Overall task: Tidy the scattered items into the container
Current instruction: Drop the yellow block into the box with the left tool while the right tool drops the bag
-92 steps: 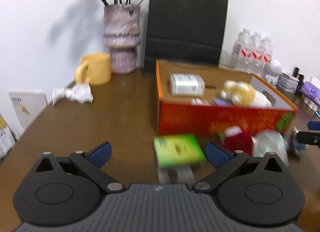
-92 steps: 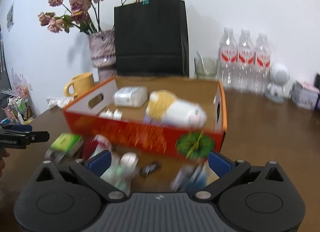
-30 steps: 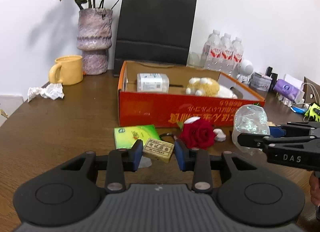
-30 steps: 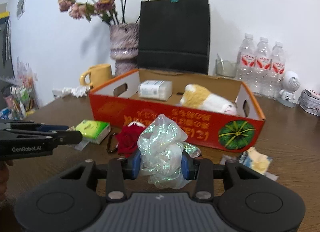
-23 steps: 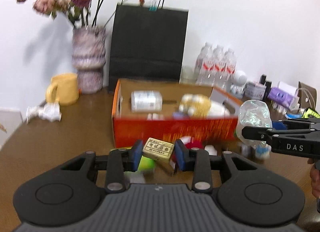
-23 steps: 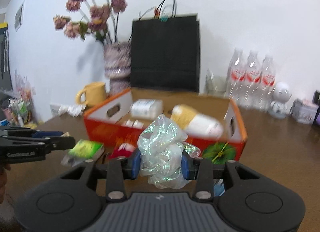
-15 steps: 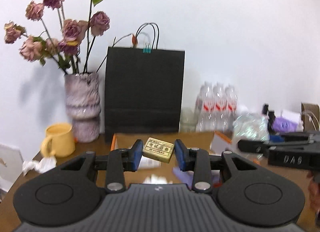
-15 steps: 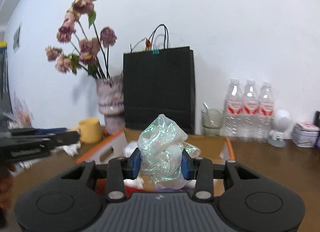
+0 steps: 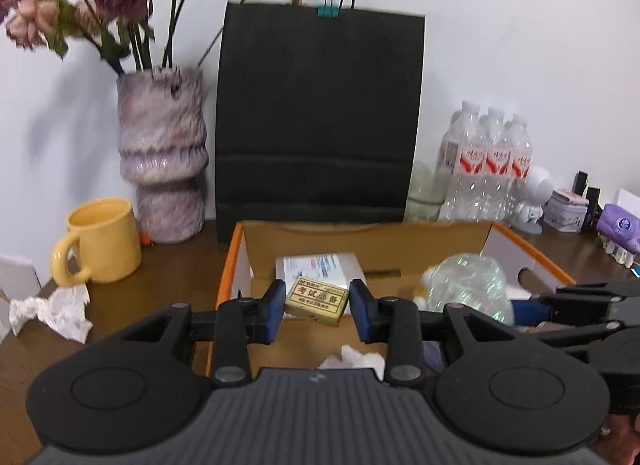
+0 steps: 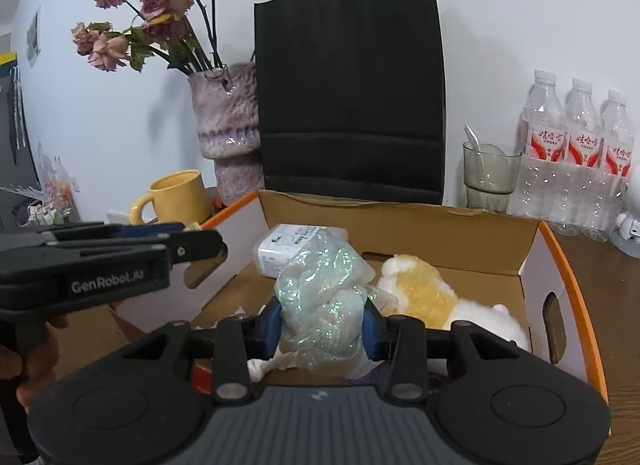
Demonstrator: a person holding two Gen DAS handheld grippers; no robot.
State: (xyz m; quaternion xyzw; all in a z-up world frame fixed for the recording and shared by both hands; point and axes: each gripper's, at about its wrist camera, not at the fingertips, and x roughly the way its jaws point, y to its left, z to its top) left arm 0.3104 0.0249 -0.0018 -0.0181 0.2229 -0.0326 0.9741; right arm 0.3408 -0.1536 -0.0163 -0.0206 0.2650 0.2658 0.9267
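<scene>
A white wall and brown counter [image 9: 132, 305] frame an open orange box [image 10: 576, 305] holding a soft toy [image 10: 424, 289]. The right gripper [image 10: 322, 325] clamps a shimmery bag [image 10: 320, 305] directly above the box floor. The left gripper [image 9: 318, 305] pinches a small gold box [image 9: 316, 301], long axis spanning its fingers, over the near-left corner.

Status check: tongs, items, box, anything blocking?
Left tongs shut on gold eraser box. Right tongs shut on iridescent bundle. Both over orange box. Plush toy and white pack already inside; drop space free.
</scene>
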